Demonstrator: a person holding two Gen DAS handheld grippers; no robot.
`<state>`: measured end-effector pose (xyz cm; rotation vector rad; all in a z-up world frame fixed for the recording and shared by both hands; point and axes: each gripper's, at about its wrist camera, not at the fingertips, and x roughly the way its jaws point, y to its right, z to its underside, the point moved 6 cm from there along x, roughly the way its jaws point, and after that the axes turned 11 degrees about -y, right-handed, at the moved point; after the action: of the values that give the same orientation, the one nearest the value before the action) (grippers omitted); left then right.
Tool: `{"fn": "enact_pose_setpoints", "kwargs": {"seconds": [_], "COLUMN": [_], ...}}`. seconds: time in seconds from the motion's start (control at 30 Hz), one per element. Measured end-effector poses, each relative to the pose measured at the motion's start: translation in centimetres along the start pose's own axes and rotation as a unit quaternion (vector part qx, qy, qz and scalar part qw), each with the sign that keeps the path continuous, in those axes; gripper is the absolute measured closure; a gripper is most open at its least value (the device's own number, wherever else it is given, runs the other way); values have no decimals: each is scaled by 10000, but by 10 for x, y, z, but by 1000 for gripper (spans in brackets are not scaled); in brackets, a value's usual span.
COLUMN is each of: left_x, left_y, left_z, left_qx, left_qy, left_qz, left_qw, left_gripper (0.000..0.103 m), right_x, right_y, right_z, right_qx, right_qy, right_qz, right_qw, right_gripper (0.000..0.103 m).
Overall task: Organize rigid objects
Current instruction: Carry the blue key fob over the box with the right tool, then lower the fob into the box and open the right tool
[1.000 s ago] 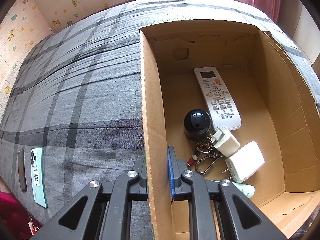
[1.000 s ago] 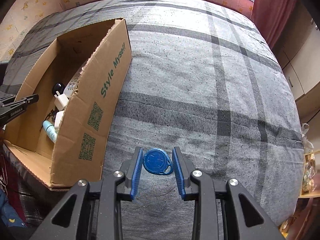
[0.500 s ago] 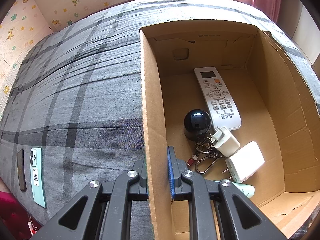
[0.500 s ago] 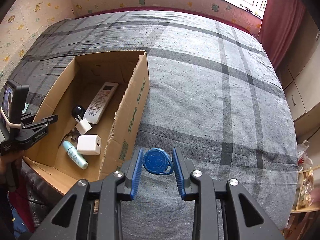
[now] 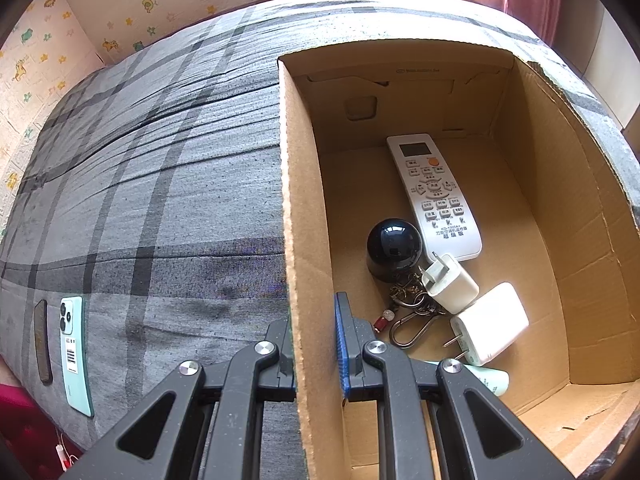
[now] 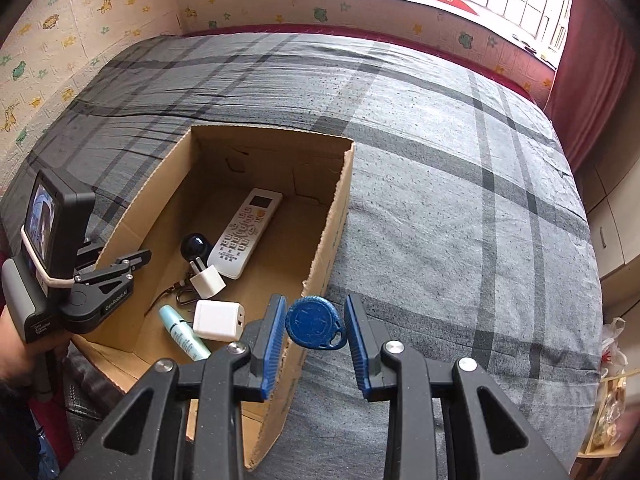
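Observation:
My right gripper (image 6: pixel 315 326) is shut on a round blue key fob (image 6: pixel 314 322) and holds it in the air above the right wall of the open cardboard box (image 6: pixel 328 232). My left gripper (image 5: pixel 314 338) is shut on the box's left wall (image 5: pixel 298 208), one finger on each side; it also shows in the right wrist view (image 6: pixel 120 266). Inside the box lie a white remote (image 5: pixel 432 196), a black dome (image 5: pixel 394 246), two white chargers (image 5: pixel 452 282) (image 5: pixel 488 324), a key ring with a carabiner (image 5: pixel 412 312) and a pale green tube (image 6: pixel 184 334).
The box stands on a grey plaid bed cover (image 6: pixel 460 168). A mint green phone (image 5: pixel 74 354) and a dark flat strip (image 5: pixel 42 340) lie at the bed's left edge. Wallpapered walls (image 6: pixel 80 20), a window and a red curtain (image 6: pixel 592 60) border the bed.
My right gripper has risen and moved left with the blue fob, from low over the bed cover to above the box's right wall. The left gripper has held still on the box wall.

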<state>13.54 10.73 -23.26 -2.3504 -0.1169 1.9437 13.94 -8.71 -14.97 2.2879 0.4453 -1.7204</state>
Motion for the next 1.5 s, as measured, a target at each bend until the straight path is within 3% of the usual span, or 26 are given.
{"fn": "enact_pose_setpoints", "kwargs": {"seconds": [0.53, 0.93, 1.5], "left_x": [0, 1, 0], "left_y": [-1, -3, -1], "left_z": [0, 1, 1], "left_qx": [-5, -31, -21], "left_qy": [11, 14, 23], "left_qz": [11, 79, 71], "left_qw": [10000, 10000, 10000], "left_gripper": [87, 87, 87], "right_x": [32, 85, 124], "right_y": [-51, -79, -93], "right_z": [-27, -35, -43], "right_qx": [-453, -683, -645], "right_qy": [-176, -697, -1086], "right_qz": [-250, -307, -354], "right_qw": [9985, 9948, 9914], "right_gripper": [71, 71, 71]}}
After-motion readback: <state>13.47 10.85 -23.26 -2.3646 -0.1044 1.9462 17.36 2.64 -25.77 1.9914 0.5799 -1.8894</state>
